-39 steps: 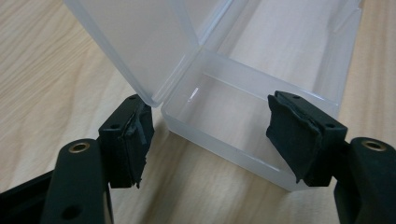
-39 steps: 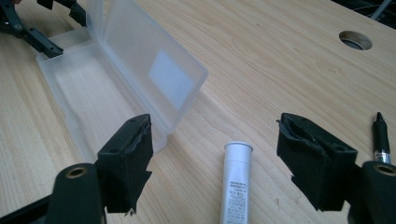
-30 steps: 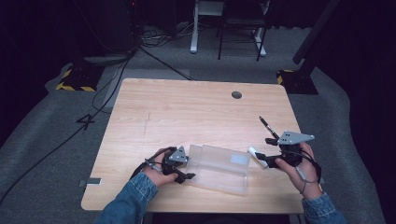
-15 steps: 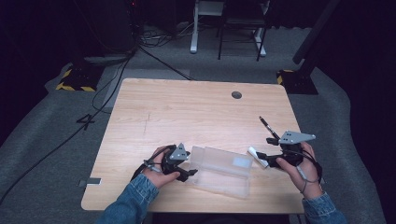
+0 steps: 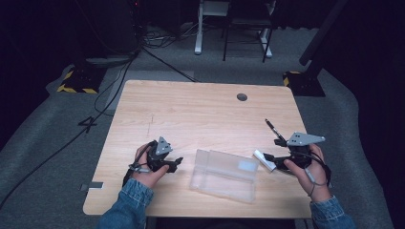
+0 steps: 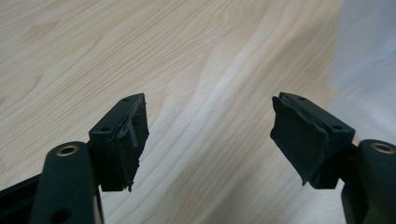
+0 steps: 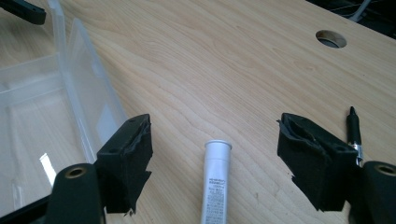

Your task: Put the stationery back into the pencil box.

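A clear plastic box lies open near the table's front edge, its lid standing up. My left gripper sits just left of the box and apart from it. Its jaws have just been opening and stand open over bare wood, with the box's pale edge to the right. My right gripper is open at the box's right end. A white tube lies on the table between its jaws, and the pads do not touch it.
A black pen lies on the wood just beyond the right gripper, also at the right of its view. A round cable hole is at the table's far side. Cables, a chair and stands lie on the floor behind the table.
The left gripper has let go of the box's left end and drawn back to the left, jaws now apart. The right gripper and the tube have stayed put.
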{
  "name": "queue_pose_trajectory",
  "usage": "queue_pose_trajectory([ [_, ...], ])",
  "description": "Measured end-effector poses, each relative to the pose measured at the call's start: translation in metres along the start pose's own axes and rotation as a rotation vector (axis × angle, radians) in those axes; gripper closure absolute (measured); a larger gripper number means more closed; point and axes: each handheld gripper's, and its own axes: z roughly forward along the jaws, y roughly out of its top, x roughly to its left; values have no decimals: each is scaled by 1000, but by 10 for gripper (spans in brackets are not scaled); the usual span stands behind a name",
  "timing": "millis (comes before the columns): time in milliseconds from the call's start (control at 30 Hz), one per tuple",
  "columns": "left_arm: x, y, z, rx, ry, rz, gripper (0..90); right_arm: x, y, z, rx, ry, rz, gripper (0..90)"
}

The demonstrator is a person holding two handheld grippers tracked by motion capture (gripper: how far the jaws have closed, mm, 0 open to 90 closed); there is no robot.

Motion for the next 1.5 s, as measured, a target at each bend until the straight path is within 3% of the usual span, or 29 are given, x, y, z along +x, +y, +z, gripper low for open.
queue_pose_trajectory([
  [200, 12, -14, 3, 27, 38, -36, 259, -2, 2, 2, 0, 0, 1, 266],
  [400, 17, -25, 3, 44, 46, -78, 247, -7, 3, 4, 8, -8, 4, 259],
  [667, 23, -37, -3, 57, 63, -104, 203, -17, 7, 9, 49, -12, 24, 217],
  [800, 26, -41, -5, 65, 41, -166, 201, -26, 9, 11, 54, -16, 55, 199],
  [967, 26, -41, -5, 64, 41, -165, 197, -39, 12, 20, 85, -28, 81, 213],
  [1233, 26, -41, -5, 63, 39, -166, 196, -69, 27, 33, 113, -101, 98, 276],
  [1400, 26, -41, -5, 66, 38, -164, 191, -87, 31, 47, 178, -113, 119, 386],
  [1500, 26, -41, -5, 66, 36, -166, 188, -95, 32, 56, 205, -126, 134, 409],
])
